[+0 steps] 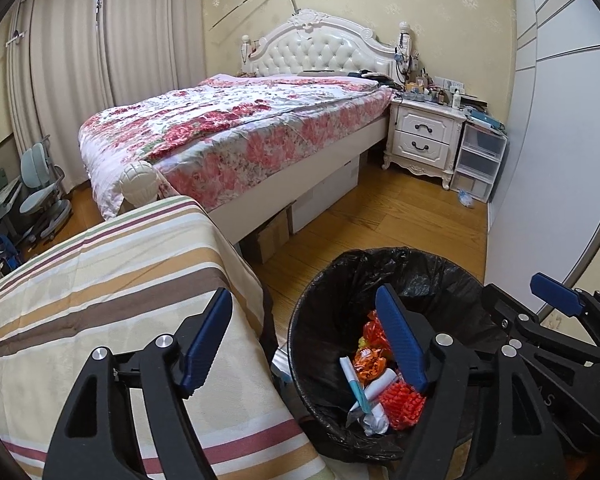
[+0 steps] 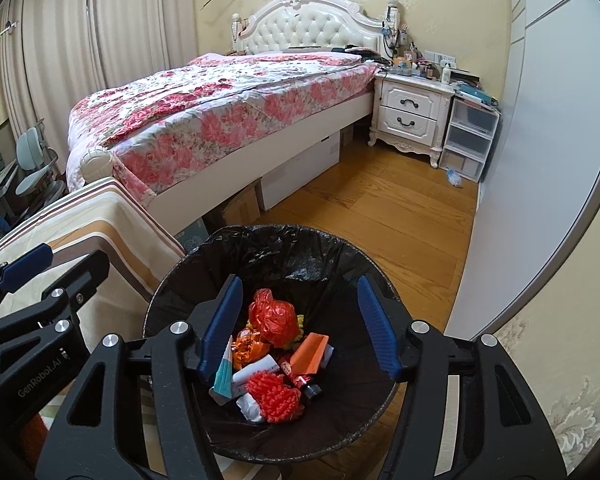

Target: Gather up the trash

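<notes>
1. The trash bin (image 2: 260,432), lined with a black bag, stands on the floor beside the striped cloth (image 1: 100,280).
2. Right gripper (image 2: 300,324) and left gripper (image 1: 304,344) hang over it, jaws released, nothing between them.
3. The trash (image 2: 276,360) lies inside; a low pass could snag the liner.

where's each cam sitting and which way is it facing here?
Left wrist: on the left claw, angled down over the striped cloth and bin rim; own open claw shows, right claw at right edge.
Right wrist: on the right claw, angled down into the bin; own open claw shows, left claw at left edge.
Shared: bin, bed, nightstand.
</notes>
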A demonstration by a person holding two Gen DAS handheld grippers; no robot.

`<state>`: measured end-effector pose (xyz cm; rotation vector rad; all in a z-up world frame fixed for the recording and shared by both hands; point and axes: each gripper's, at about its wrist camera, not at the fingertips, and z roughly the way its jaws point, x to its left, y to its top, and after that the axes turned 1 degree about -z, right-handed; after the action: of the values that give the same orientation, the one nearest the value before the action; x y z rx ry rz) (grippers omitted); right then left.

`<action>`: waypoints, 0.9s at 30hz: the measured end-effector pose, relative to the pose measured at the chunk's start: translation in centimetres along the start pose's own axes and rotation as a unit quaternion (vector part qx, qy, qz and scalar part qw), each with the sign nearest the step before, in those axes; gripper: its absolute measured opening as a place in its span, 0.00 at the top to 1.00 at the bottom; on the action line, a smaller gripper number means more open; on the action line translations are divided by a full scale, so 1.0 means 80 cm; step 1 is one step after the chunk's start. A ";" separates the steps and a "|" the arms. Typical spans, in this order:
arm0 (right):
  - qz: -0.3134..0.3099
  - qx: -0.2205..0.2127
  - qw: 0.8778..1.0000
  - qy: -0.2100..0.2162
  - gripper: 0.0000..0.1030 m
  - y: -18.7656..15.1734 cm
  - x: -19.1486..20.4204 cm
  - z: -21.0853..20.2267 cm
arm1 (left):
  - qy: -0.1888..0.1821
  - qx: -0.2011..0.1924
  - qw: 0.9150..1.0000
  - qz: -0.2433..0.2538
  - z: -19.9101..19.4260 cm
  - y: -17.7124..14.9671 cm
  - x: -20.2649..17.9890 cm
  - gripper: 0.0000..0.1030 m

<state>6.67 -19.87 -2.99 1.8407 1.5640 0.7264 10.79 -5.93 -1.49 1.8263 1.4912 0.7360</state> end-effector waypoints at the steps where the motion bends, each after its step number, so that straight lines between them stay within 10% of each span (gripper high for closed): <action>1: 0.001 -0.001 1.000 -0.002 0.36 0.000 0.000 -0.001 | 0.000 -0.001 1.000 -0.001 -0.002 0.000 0.001 0.28; 27: -0.009 -0.026 1.000 -0.015 0.13 -0.029 0.035 -0.071 | 0.041 -0.046 0.998 -0.033 -0.095 -0.029 0.055 0.19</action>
<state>1.33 -16.26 -0.87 1.7901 1.5279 0.7209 4.40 -0.23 1.53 1.6897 1.5364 0.8411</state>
